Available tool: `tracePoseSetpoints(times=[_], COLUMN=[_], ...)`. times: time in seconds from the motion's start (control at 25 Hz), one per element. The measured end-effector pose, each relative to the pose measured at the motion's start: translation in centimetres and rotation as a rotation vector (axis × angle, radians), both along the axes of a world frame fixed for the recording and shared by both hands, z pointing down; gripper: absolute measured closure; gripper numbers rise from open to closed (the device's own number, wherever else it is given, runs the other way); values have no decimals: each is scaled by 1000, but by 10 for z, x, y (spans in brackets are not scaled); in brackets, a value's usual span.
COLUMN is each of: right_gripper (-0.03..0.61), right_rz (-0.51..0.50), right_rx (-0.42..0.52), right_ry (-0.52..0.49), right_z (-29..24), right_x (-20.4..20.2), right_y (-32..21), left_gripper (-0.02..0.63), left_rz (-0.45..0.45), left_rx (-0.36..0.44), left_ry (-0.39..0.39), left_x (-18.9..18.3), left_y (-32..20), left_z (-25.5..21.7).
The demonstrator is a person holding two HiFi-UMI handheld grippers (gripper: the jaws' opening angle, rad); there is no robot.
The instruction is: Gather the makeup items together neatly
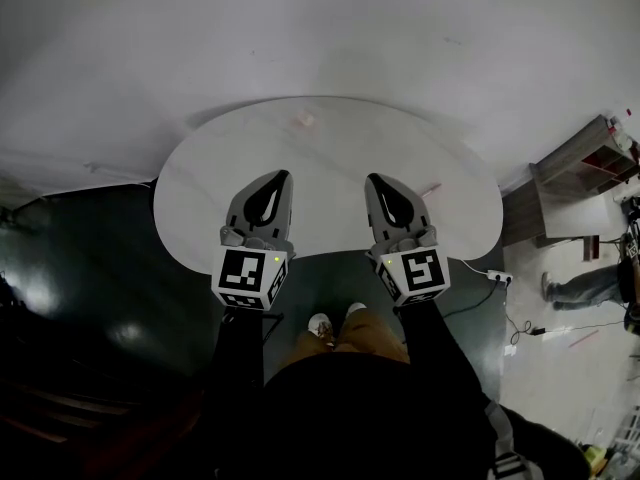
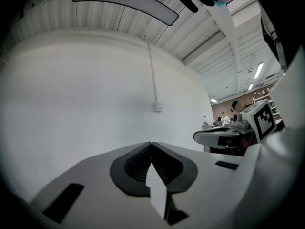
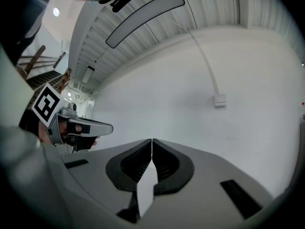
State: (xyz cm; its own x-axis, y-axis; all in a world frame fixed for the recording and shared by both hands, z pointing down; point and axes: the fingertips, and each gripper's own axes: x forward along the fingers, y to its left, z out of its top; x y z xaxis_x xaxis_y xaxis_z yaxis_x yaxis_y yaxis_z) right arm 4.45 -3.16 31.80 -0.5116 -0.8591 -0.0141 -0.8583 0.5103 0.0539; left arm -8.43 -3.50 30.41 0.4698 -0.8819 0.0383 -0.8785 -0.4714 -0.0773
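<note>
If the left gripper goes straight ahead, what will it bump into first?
Probably just the white wall. The left gripper points level above the table, and nothing else shows ahead of it.

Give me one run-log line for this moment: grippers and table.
left gripper: shut, empty | right gripper: shut, empty | table: small pink item, thin pink item, both untouched

No text, label, brand, number or sign can be read
</note>
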Motion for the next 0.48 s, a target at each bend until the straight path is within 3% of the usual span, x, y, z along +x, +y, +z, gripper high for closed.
tracePoseSetpoints(times=[0.48], right_gripper=[551], right_rz=[-40], right_rx=[-22], right_ry=[-22], right_z=[14], right_x=[-15], right_y=[-64], left_gripper=[597], left_rz=[-49], left_rx=[-6], left_ry=[-19], left_x=[-18], left_y=[-49], left_z=[13])
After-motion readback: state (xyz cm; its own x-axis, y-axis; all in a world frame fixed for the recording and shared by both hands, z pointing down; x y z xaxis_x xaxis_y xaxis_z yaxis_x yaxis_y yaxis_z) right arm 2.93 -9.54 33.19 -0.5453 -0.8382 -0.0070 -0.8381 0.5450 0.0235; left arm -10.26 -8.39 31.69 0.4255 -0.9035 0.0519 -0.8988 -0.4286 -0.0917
